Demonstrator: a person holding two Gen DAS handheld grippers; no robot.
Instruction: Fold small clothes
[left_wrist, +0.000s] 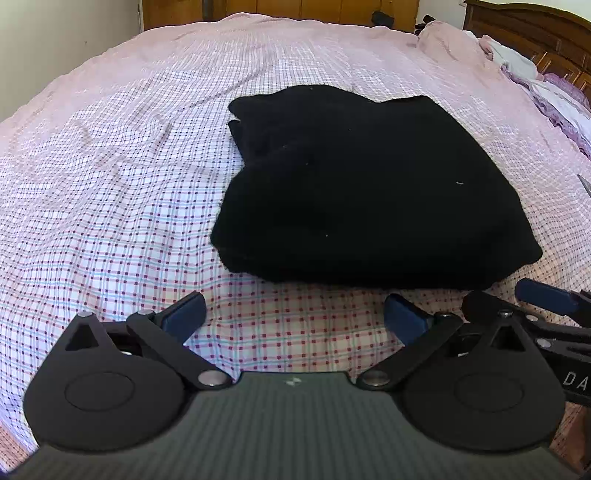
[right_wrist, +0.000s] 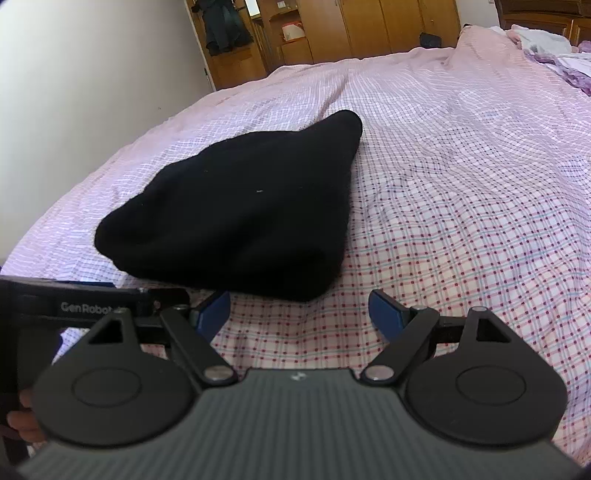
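My left gripper (left_wrist: 295, 314) and right gripper (right_wrist: 299, 308) both hang spread and empty, low in each frame, just short of the folded black fleece garment (left_wrist: 365, 192) lying on the pink checked bedsheet (left_wrist: 129, 184). It already sits in thick stacked layers, so I judge the folding nearly done. Next I'd either pinch its near edge for one more fold or leave it.

Low twin views, shared black garment (left_wrist: 369, 192)
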